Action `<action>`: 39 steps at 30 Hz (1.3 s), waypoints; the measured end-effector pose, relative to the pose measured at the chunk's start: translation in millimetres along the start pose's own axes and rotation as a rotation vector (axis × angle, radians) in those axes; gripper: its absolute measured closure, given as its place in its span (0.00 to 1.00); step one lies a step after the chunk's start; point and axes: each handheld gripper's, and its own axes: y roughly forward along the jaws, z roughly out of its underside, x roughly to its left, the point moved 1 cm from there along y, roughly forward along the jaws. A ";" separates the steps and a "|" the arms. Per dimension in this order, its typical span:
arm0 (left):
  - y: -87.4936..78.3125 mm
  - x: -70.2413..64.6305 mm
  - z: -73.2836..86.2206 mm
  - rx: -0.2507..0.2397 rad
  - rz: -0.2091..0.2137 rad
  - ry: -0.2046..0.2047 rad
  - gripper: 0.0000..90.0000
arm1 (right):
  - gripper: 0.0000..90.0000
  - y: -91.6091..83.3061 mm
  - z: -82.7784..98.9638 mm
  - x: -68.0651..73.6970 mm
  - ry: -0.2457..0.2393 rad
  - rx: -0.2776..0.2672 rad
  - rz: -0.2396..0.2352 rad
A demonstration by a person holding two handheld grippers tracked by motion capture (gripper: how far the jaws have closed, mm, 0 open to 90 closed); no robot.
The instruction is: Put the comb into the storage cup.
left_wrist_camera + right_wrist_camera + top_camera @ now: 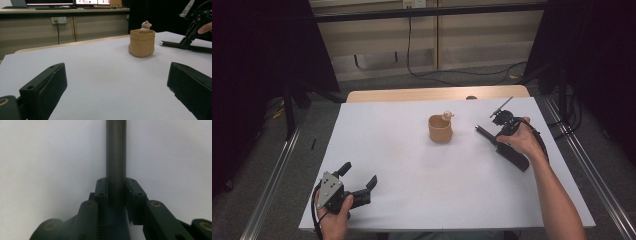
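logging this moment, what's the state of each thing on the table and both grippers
tan pouch: upright on the white table, top open, untouched
small figure: sits in the pouch, head poking above the rim
dark rod: lies level over the table, clamped between the right gripper's jaws
right gripper: shut on the rod
left gripper: open, nothing between its jaws, resting near the table's front corner

Bench (412, 165): wooden top under a white sheet, wood bare along the far edge. On it: tan pouch (440, 129) near centre, small figure inside; slim black rod (486, 135) lying flat to the pouch's right, well apart.
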 end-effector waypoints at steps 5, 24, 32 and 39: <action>-0.5 1.3 0.3 0.000 -0.004 -0.005 0.03 | 0.81 -0.7 0.5 -1.8 0.012 -0.008 -0.009; -0.8 1.3 -0.1 -0.001 -0.013 -0.007 0.02 | 0.81 -33.8 5.9 7.3 0.000 -0.123 -0.020; -1.7 2.2 -0.6 0.002 -0.008 -0.007 0.02 | 0.81 -50.4 11.9 14.9 -0.022 -0.209 -0.043; -1.7 2.8 -0.7 0.007 -0.002 -0.012 0.02 | 0.81 -63.4 21.2 23.2 -0.046 -0.255 -0.056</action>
